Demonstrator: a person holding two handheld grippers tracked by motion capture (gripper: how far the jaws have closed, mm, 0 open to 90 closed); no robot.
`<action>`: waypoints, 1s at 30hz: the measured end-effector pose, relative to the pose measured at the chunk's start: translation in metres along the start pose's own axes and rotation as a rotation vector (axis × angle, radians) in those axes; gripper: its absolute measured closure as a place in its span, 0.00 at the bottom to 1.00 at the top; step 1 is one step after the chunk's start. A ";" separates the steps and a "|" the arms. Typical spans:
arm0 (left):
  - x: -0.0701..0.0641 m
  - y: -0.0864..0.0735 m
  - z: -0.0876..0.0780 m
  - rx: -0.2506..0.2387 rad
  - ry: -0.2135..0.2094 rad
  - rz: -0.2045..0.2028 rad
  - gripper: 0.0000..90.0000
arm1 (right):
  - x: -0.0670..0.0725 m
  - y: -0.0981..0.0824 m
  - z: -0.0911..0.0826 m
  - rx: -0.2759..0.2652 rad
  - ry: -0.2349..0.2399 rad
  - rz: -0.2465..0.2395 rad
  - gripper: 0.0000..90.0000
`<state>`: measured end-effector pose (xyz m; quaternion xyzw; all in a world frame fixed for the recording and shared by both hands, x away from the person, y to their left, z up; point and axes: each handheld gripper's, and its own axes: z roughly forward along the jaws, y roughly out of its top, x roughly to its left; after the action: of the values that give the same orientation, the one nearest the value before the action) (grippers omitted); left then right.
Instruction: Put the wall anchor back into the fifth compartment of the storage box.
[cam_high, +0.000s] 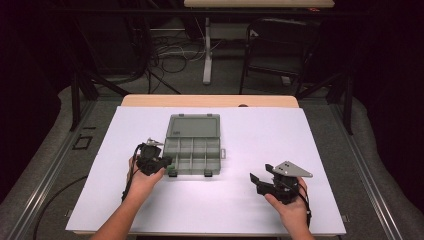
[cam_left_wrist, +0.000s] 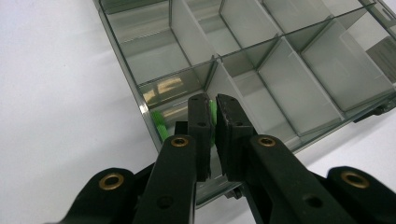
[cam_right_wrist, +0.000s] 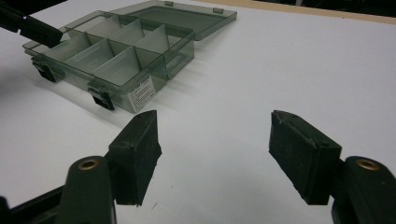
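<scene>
left gripper (cam_left_wrist: 212, 105) clenched on small green piece (cam_left_wrist: 159, 125) | light, slick, pinch mid-body | compartment box (cam_high: 192, 150) thin plastic, brittle | right gripper (cam_right_wrist: 212, 140) released

— Where is your left claw (cam_high: 167, 167)?

— Left of centre in the high view, your forearm rising from the bottom edge at a slant toward the upper right. In the left gripper view the jaws stand nearly together, a thin green sliver between the pads.

— And your right claw (cam_high: 257, 181)?

— Lower right of the high view, pointing toward the left of the frame, wrist low. Its jaws gape wide with nothing between them.
</scene>
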<state>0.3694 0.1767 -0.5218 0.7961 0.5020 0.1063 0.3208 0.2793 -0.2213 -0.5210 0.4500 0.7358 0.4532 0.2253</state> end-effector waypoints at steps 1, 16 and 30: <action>0.000 0.000 0.000 0.001 -0.001 0.001 0.94 | 0.000 0.000 0.000 0.000 0.000 0.000 0.36; 0.000 -0.001 0.001 -0.001 0.000 0.010 0.93 | 0.000 0.000 0.001 -0.014 -0.002 0.002 0.36; 0.001 -0.002 -0.012 -0.067 -0.056 -0.003 0.71 | 0.001 -0.001 0.003 -0.014 -0.003 0.006 0.36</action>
<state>0.3624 0.1827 -0.5144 0.7868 0.4903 0.1002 0.3613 0.2801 -0.2189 -0.5229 0.4513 0.7309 0.4583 0.2281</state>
